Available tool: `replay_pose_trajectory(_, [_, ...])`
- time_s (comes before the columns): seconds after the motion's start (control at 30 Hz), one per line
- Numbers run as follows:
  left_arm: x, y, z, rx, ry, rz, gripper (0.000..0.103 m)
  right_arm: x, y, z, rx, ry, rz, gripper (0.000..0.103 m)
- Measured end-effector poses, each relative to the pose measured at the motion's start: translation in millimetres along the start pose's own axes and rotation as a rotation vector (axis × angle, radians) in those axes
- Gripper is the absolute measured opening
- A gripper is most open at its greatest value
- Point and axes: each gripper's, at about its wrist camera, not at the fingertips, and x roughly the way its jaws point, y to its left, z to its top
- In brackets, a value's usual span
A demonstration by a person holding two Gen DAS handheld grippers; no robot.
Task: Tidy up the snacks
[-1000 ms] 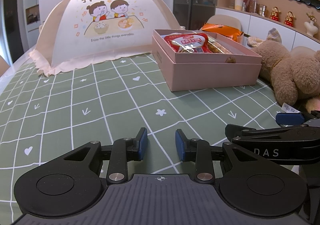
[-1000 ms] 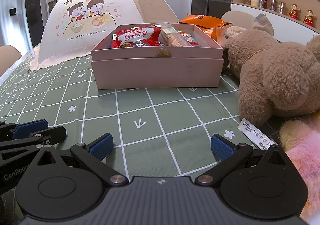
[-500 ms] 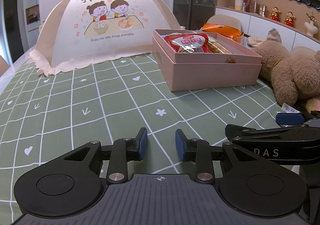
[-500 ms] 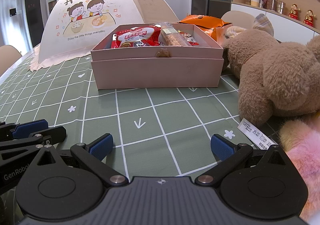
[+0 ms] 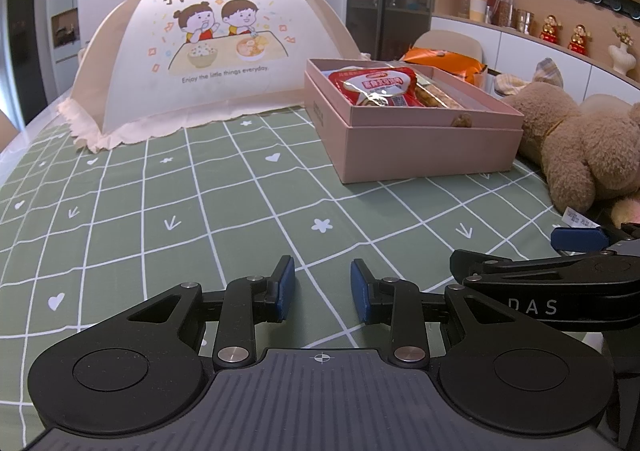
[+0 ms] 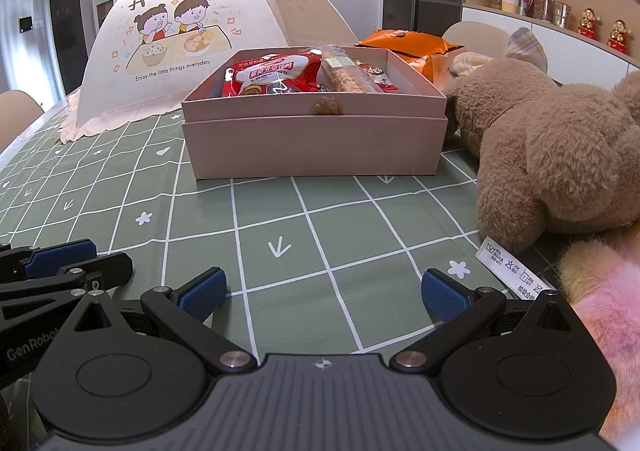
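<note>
Holding glossy red snack packet (image 6: 276,75), matte pink box (image 6: 316,143) — fuzzy teddy bear (image 6: 560,155) beside.

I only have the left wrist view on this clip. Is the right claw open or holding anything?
Observer: The right claw is wide open, nothing between its fingers.
Operator: What lies in the pink box beyond the biscuit tube?
Observer: Small red-wrapped sweets, against the tube's right side.
Operator: Anything close to that claw?
Observer: A pink fluffy toy just right of it, beside the bear's care label.
</note>
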Motion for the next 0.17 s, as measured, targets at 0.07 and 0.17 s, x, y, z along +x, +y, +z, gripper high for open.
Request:
replay_pose_trajectory(0.07, [0.0, 0.2, 0.1, -0.005, 0.0, -0.003, 0.035, 0.0, 0.0, 0.1, 0.0, 0.0, 0.0, 0.103])
replay_pose_trajectory(0.17, [-0.2, 1.0, 0.0, -0.012, -0.001, -0.005, 0.035, 0.0, 0.0, 0.0, 0.0, 0.0, 0.0, 0.103])
